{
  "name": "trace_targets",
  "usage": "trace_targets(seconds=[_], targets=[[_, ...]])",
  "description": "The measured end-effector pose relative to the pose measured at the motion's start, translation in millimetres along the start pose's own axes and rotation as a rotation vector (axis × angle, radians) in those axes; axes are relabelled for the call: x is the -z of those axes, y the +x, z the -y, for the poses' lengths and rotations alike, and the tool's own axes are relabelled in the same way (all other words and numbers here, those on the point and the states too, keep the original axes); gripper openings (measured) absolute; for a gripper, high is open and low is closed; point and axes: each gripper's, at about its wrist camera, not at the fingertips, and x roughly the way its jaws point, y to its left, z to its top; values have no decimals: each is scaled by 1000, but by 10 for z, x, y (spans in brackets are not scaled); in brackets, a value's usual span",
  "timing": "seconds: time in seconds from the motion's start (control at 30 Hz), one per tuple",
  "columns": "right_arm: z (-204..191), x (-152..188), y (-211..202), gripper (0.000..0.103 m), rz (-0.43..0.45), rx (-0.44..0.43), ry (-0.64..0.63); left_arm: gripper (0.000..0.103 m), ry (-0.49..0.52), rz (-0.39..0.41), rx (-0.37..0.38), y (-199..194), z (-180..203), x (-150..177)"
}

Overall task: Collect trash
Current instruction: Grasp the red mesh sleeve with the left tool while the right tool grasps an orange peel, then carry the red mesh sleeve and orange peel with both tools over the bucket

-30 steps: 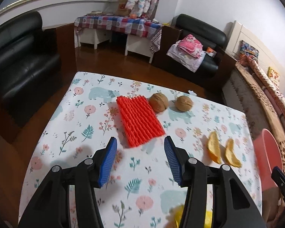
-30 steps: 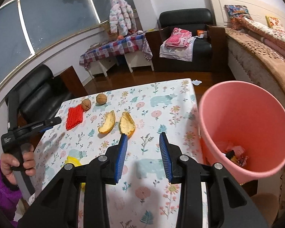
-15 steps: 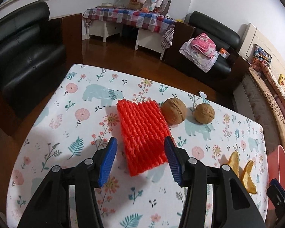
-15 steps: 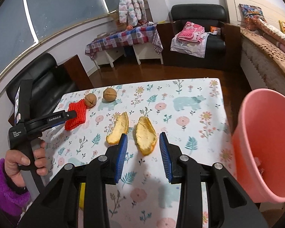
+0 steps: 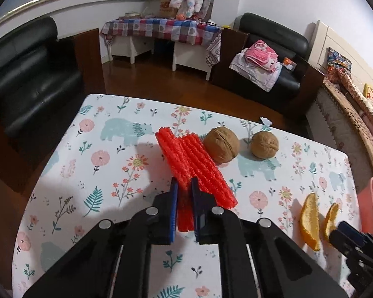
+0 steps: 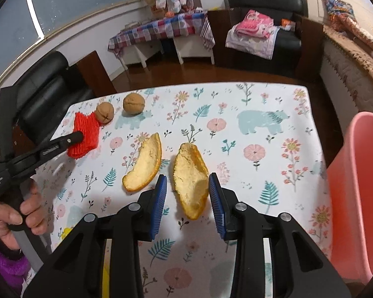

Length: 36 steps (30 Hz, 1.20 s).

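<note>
A red foam net (image 5: 194, 164) lies on the floral tablecloth; it also shows in the right wrist view (image 6: 85, 135). My left gripper (image 5: 184, 186) is shut on its near end, the foam bunched between the blue pads. Two orange peels (image 6: 143, 164) (image 6: 191, 181) lie in front of my right gripper (image 6: 187, 182), which is open with its jaws on either side of the right-hand peel. Two walnuts (image 5: 221, 145) (image 5: 264, 144) sit just beyond the net. A pink bin (image 6: 360, 186) stands at the table's right edge.
A yellow scrap (image 6: 66, 231) lies near the table's front left. Black sofas, a checked side table and a bench surround the table (image 5: 92, 154). The person's hand (image 6: 17, 213) holds the left gripper's handle.
My left gripper moved forward over the red foam net and shut on it. My right gripper swung left from the pink bin and came down around the right-hand orange peel.
</note>
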Motion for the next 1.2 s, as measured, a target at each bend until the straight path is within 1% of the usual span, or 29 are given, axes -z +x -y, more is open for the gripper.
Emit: trace_targets(seconds=[0.17,0.27,0.33,0.53,0.67,0.73,0.8,0.87,0.97,1.07,1.2], targets=[[-43,-14,87,36,-10,2,-27,9,3,4,26,-76,32,18],[-55,-13,139,38,-21,1,-42,9,4,15,57,-171,46,34],[-79,-8,143,38,-11,7,-56,9,2,22,68,-251,41,66],[-50,-4,143,39,-8,-13,-45,9,-7,19,104,-431,9,161],[-5,1,123,38,-6,-31,-24,9,-8,16,111,-543,-15,225],[11,20,104,31,-5,-12,-18,9,-6,16,111,-601,-8,260],[24,47,79,18,-9,22,-31,9,-3,12,111,-656,13,294],[63,88,36,12,-12,18,-19,9,2,10,114,-692,40,323],[120,140,-44,7,-4,10,-7,9,13,13,119,-760,86,358],[174,190,-185,7,14,1,12,9,23,16,128,-839,149,383],[267,240,-466,7,58,-5,47,9,47,26,143,-951,258,400]])
